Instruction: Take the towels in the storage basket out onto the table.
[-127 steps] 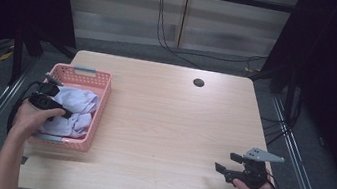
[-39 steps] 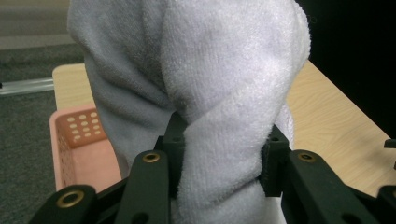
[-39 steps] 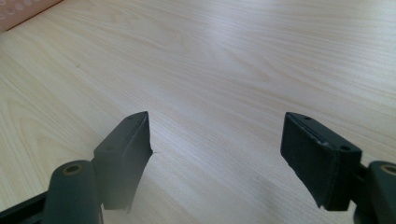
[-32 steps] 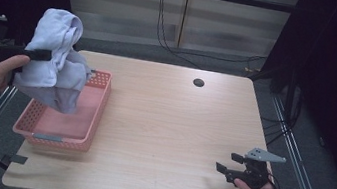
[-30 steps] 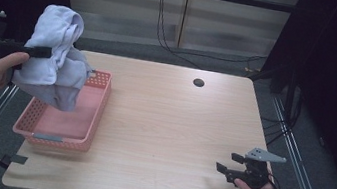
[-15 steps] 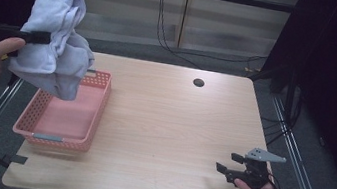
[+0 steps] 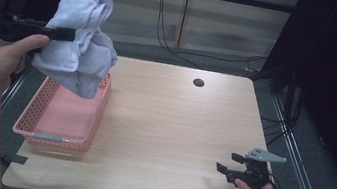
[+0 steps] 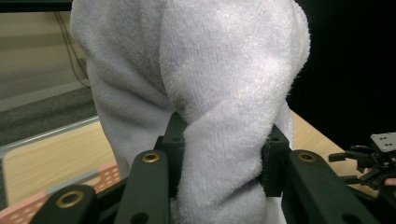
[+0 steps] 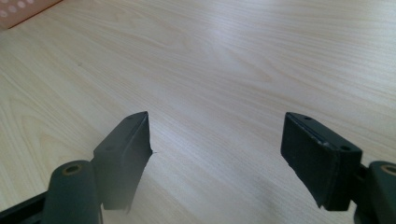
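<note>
A pale lavender towel [image 7: 82, 41] hangs bunched in the air above the far end of the pink basket [image 7: 45, 129]. My left gripper [image 7: 66, 35] is shut on it, held high at the left. In the left gripper view the towel [image 8: 201, 84] bulges over the jaws and both pads squeeze a thick twist of it, my left gripper [image 8: 219, 161] level. My right gripper [image 7: 227, 163] rests low at the table's front right, jaws wide open. In the right gripper view nothing lies between the fingers of my right gripper [image 9: 217, 151], just bare wood.
The basket's inside looks empty. A light wooden table [image 7: 172, 125] has a small dark round hole [image 7: 198, 83] near its far edge. Cables run along the floor behind the table. A metal rail [image 7: 298, 159] borders the right side.
My left gripper has lifted the towel out of the basket and carried it higher and slightly right. The right gripper has stayed put.
</note>
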